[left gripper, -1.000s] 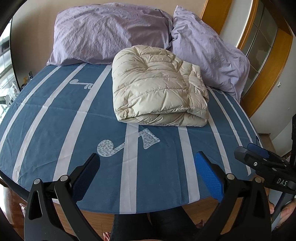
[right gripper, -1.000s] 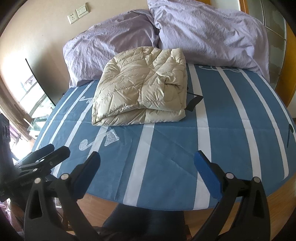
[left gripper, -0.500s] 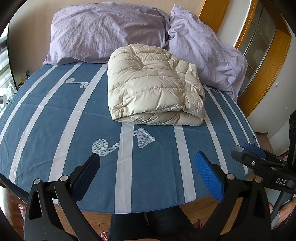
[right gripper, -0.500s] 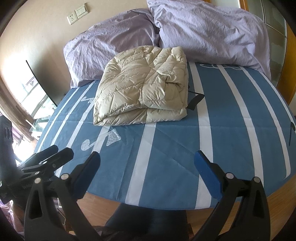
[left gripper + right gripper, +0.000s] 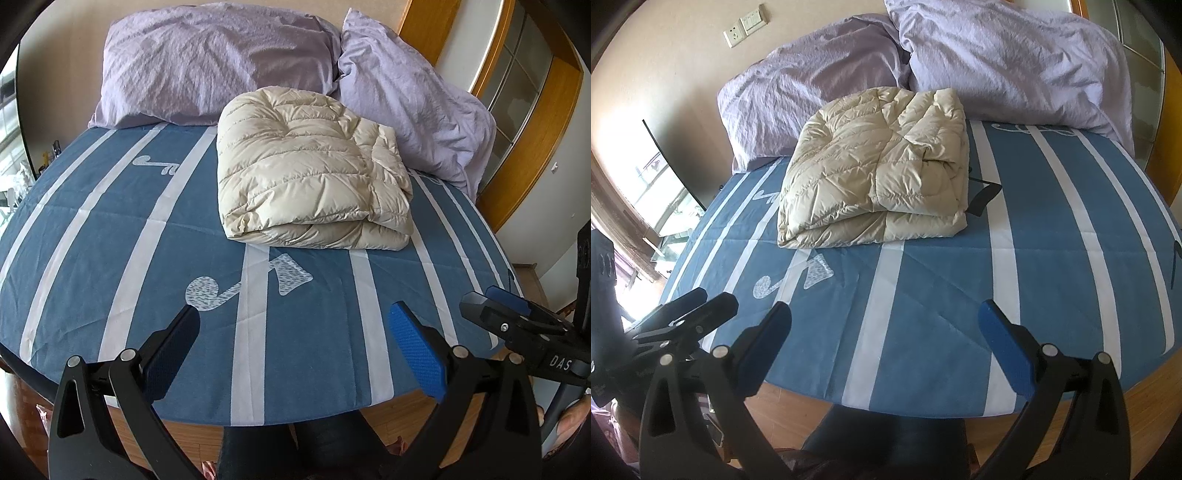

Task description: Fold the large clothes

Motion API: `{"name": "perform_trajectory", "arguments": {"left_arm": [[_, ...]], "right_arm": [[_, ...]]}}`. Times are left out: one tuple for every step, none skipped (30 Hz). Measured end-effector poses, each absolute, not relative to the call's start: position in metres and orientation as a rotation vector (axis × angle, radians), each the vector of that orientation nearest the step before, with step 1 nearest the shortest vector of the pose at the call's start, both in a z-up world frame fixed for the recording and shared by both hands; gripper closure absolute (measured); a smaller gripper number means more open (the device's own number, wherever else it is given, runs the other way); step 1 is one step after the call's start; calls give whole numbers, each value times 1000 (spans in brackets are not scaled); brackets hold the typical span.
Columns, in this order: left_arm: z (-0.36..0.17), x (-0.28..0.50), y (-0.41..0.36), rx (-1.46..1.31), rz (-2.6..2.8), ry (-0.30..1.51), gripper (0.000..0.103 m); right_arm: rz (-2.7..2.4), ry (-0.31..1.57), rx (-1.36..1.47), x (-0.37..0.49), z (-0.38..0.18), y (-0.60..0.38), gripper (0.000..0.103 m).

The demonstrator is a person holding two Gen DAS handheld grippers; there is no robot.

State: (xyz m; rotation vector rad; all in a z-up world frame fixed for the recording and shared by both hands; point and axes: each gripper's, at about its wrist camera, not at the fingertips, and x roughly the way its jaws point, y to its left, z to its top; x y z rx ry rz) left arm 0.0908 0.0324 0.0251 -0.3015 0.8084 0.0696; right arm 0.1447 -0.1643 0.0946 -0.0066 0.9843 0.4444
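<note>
A cream quilted puffer jacket (image 5: 310, 173) lies folded into a thick bundle on the blue striped bed cover (image 5: 110, 229), near the pillows; it also shows in the right wrist view (image 5: 875, 173), with a black strap (image 5: 984, 195) poking out at its right side. My left gripper (image 5: 295, 350) is open and empty, held back over the bed's near edge. My right gripper (image 5: 886, 350) is open and empty, also at the near edge. Each gripper shows in the other's view: the right gripper (image 5: 517, 317) at the right, the left gripper (image 5: 683, 310) at the left.
Two lilac pillows (image 5: 221, 62) (image 5: 413, 110) lean against the headboard wall behind the jacket. A wooden-framed window (image 5: 517, 96) is at the right. A dark screen (image 5: 672, 162) stands left of the bed. The person's legs (image 5: 295, 446) are below the bed edge.
Both grippers have shifted slightly, the views tilting a little; the jacket stays folded in place. Both stay open.
</note>
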Motion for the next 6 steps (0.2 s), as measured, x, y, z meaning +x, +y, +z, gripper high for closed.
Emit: {"name": "perform_trajectory", "arguments": {"left_arm": [[25,91,33,-301,70,809,1],[25,91,33,-302,70,809,1],[25,91,33,-302,70,810,1],[25,91,34,-303,70,810,1],[25,91,34,-303,70,811,1],[25,91,34,-304,71,812,1]], "right_arm": [[444,985,-7,145,95,-164,2],[443,986,-6,144,94,-164,2],[444,987,-5,145,94,-165,2],[444,989,-4,145,94,-165,2],[444,990,-4,145,94,-165,2],[445,991,-3,145,94,-165,2]]}}
